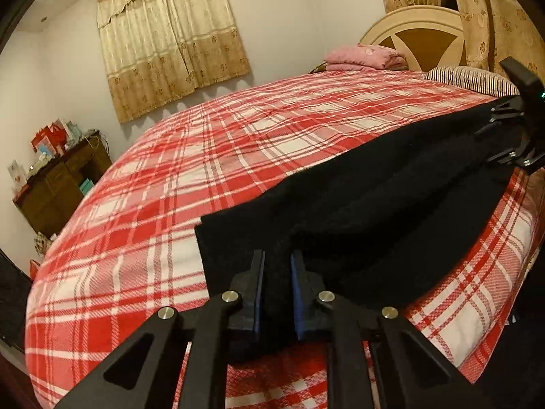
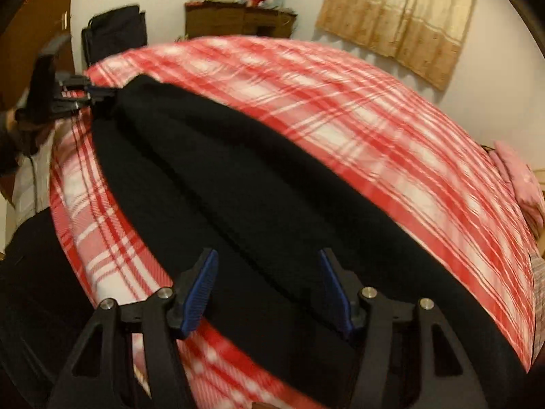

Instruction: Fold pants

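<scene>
Left wrist view shows the black pants (image 1: 374, 204) lying long and narrow across the red plaid bedspread (image 1: 204, 156), near the front edge of the bed; they look already folded once lengthwise, one leg over the other, though the dark cloth hides the seams. At one end the left gripper (image 1: 276, 272) has its jaws nearly together, and black fabric fills the narrow gap between the blue pads, so it seems to pinch that end of the pants. At the other end the right gripper (image 2: 267, 272) hangs over the cloth with its jaws about half open; the fabric lies under and between the fingers (image 2: 201, 289), but the pads do not press on it. The right wrist view is blurred, so finer contact I cannot tell. My judgement: the step in hand is taking both ends before the crosswise fold. The next move calls for the right jaws to close on a full layer of the cloth, then one end carried over to the other, edges kept even. Beyond the bed stand a curtain (image 1: 170, 41) and a wooden cabinet (image 1: 61, 184).
</scene>
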Available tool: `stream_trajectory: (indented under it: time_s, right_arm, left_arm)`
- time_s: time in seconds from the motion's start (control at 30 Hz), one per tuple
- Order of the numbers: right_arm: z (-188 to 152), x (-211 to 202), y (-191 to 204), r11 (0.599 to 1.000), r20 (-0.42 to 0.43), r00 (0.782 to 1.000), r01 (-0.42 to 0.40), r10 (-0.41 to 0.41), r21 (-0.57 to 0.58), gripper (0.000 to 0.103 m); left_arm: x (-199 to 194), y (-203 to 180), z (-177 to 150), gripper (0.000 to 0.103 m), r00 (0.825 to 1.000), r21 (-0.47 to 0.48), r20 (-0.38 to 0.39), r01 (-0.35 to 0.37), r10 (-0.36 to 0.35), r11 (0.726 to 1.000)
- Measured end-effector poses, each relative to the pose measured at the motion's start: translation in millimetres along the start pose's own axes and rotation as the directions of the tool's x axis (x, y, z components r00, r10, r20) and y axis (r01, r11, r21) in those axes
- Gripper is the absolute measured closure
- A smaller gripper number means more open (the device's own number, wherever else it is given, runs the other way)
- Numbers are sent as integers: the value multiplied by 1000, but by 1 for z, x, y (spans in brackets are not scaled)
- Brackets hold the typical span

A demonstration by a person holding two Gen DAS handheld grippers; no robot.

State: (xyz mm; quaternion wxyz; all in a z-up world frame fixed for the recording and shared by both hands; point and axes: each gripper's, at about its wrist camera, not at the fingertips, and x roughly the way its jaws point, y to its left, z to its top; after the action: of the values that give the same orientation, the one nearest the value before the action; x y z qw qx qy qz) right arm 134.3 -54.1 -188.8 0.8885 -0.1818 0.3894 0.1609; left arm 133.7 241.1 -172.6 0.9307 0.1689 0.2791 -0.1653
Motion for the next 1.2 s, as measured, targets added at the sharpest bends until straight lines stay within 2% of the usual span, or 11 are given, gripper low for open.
stream_trajectory:
  time_s: [0.03,0.1,0.27,0.5,0.6,0.77,0.83,0.9,0.93,1.1,1.2]
  right_arm:
    - [1,12,5,999,-15,1000,18,-18,-29,49]
    - [2,22,8,998,-37,999,35,-37,-49,81]
    - [6,6,-1,1000,-21,1000,-8,8,-6,97]
    - [19,-29,21,997,29,997,-66,67,-27,97]
    - [6,-14,36,996,-28,999,-47,45,-82,97]
    - [-10,12,39,993,-106,991,-91,83,-75,94]
    - [-10,8,37,990,-135,985,-118,108,-71,91]
    - [-13,3,38,988,-137,985,-115,101,-98,68]
    - [-15,1,39,987,-146,985,-114,97,-109,65]
    - [-20,-19,23,988,-122,981,-154,149,-33,64]
    - [-14,-27,11,985,-82,981,-172,174,29,64]
  left_arm:
    - [1,1,2,90,1000,7,2,0,0,1000]
    - [1,3,6,90,1000,25,6,-3,3,1000]
    - [-2,19,23,90,999,65,34,-18,16,998]
    - [-12,30,17,90,999,102,34,-1,-3,995]
    - [-1,25,-6,87,998,101,-44,38,-34,994]
    - [-18,23,-22,85,998,86,-54,40,-35,995]
    - [-23,26,-27,73,998,100,-67,23,-16,995]
    - [-28,32,-33,66,996,100,-85,1,7,995]
    - [-30,35,-36,66,995,102,-93,-13,23,995]
    - [-40,64,-44,66,985,26,-103,-138,140,990]
    - [-51,65,-31,66,986,-49,-37,-161,160,986]
